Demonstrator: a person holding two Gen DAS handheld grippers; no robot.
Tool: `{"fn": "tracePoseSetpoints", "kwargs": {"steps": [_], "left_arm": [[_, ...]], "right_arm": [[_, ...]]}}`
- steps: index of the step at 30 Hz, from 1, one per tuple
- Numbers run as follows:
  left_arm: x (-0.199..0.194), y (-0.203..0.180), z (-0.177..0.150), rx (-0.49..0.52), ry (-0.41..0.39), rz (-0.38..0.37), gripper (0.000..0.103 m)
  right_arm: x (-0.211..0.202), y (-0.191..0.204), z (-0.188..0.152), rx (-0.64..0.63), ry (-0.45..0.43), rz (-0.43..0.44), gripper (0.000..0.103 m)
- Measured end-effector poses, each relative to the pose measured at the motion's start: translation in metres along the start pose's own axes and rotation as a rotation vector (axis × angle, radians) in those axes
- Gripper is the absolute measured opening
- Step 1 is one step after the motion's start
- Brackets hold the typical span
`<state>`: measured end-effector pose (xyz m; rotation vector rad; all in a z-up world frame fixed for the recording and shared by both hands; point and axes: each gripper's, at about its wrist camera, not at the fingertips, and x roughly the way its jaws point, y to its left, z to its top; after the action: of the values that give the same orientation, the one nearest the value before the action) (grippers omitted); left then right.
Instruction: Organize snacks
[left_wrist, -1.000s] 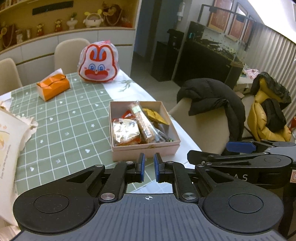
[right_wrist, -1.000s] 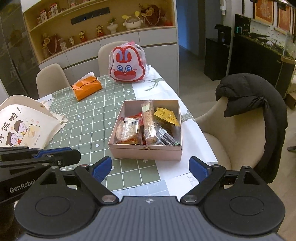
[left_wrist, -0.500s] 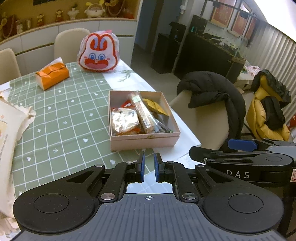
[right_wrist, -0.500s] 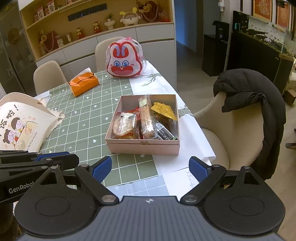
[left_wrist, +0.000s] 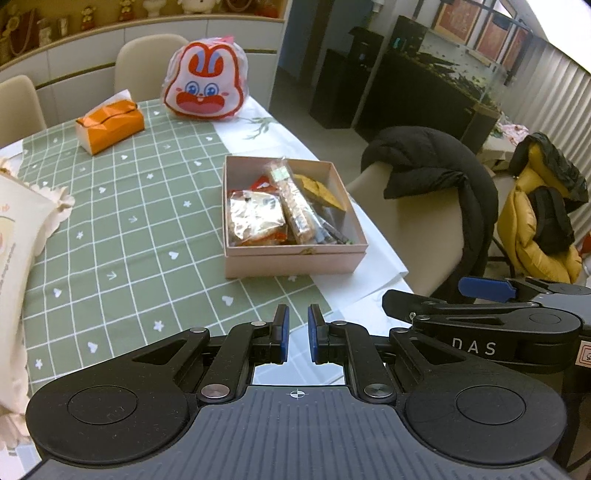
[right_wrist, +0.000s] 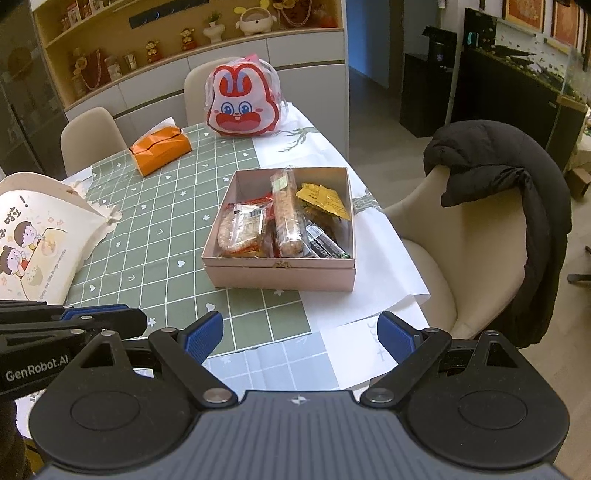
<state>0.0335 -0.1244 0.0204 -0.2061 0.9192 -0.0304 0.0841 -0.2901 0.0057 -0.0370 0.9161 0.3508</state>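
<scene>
Snacks look mostly packed already: the pink box (right_wrist: 280, 273) sits open on the tabletop (right_wrist: 159, 236), near its right edge, with several wrapped items inside. A foil-wrapped pack (right_wrist: 240, 230) lies at the left, a long bar (right_wrist: 290, 218) runs down the middle, a yellow packet (right_wrist: 325, 201) leans against the right wall, and dark slim sticks (right_wrist: 325, 245) sit in the near right corner. No loose snacks visible on the green checked cloth around the box. The rabbit bag (right_wrist: 242, 101) stands at the far end, and whether it counts as a snack I cannot tell. The orange tissue box (right_wrist: 160, 149) and a cartoon-print tote (right_wrist: 33, 236) at the left are not snacks. Left gripper (left_wrist: 296, 338) has its jaws nearly together with nothing between them; right gripper (right_wrist: 300, 338) has its jaws wide, also empty. Both hang short of the box, over the near edge of the tabletop. Judgement: filling seems done or close; what may remain is tidying the contents or closing the box, though no lid is in view.
</scene>
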Motion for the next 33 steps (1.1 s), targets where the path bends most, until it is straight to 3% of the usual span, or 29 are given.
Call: {"fn": "tracePoseSetpoints", "kwargs": {"steps": [33], "left_arm": [[0.011, 0.000, 0.002, -0.024, 0.042, -0.019, 0.013]], "right_arm": [[0.009, 0.004, 0.002, -0.003, 0.032, 0.012, 0.091]]}}
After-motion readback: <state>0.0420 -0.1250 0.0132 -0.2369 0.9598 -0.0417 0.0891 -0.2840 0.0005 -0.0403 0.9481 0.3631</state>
